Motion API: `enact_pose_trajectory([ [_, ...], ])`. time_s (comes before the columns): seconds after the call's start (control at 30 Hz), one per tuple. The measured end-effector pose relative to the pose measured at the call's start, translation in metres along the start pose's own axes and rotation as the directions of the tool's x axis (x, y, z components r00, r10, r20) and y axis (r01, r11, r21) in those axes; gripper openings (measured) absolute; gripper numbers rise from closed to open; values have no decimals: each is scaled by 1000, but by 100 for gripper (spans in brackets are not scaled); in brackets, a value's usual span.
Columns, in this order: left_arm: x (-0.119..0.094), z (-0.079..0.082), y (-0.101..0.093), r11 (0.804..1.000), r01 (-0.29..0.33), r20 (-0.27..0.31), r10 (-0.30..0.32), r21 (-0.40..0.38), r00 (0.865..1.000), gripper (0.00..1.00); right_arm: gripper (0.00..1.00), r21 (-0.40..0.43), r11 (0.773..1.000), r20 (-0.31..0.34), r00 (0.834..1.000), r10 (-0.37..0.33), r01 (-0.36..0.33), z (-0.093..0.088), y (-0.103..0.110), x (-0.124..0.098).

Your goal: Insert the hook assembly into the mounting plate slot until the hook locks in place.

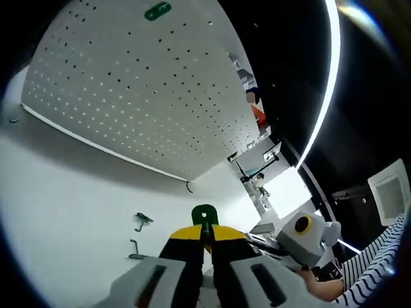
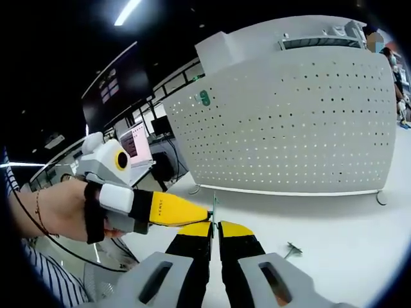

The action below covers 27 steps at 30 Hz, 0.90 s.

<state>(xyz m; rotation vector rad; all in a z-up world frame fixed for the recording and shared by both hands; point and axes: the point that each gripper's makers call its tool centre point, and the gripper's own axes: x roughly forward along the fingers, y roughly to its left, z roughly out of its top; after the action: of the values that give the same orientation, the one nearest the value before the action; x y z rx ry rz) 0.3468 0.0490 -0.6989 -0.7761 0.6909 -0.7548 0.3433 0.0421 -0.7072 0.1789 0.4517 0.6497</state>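
Note:
In the left gripper view my left gripper (image 1: 205,239) is shut on a dark hook stem that runs into the slot of a small green mounting plate (image 1: 205,214) just past its tips. The right gripper view shows the same plate (image 2: 214,204) edge-on as a thin strip rising from between the closed tips of my right gripper (image 2: 214,226). There the left gripper (image 2: 172,209) reaches in from the left, held by a hand, and its yellow tip meets the plate. The right gripper's body (image 1: 303,233) shows at the right of the left gripper view.
A white pegboard panel (image 1: 141,83) (image 2: 289,122) stands on the white table and carries another green plate (image 1: 157,11) (image 2: 204,97). Loose metal hooks (image 1: 142,220) (image 1: 135,249) (image 2: 292,248) lie on the table. A monitor (image 2: 136,142) stands beyond the left gripper.

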Motion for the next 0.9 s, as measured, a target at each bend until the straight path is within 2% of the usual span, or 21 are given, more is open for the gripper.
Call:
enact_pose_trajectory([
  [0.2,0,-1,0,1000,-2,4,2,13,1000,2,1,-33,999,0,1000,-3,3,0,0,0],
  [0.4,-1,1,-2,999,0,-1,0,33,1000,1,2,-21,1000,-2,1000,1,-1,1,1,1],
  [0.6,-1,5,0,992,-38,1,38,121,999,1,8,-99,995,-4,1000,-13,13,6,4,1],
  [0.9,-9,20,4,967,-103,42,96,232,994,1,14,-89,996,-2,1000,9,-9,11,9,2],
])
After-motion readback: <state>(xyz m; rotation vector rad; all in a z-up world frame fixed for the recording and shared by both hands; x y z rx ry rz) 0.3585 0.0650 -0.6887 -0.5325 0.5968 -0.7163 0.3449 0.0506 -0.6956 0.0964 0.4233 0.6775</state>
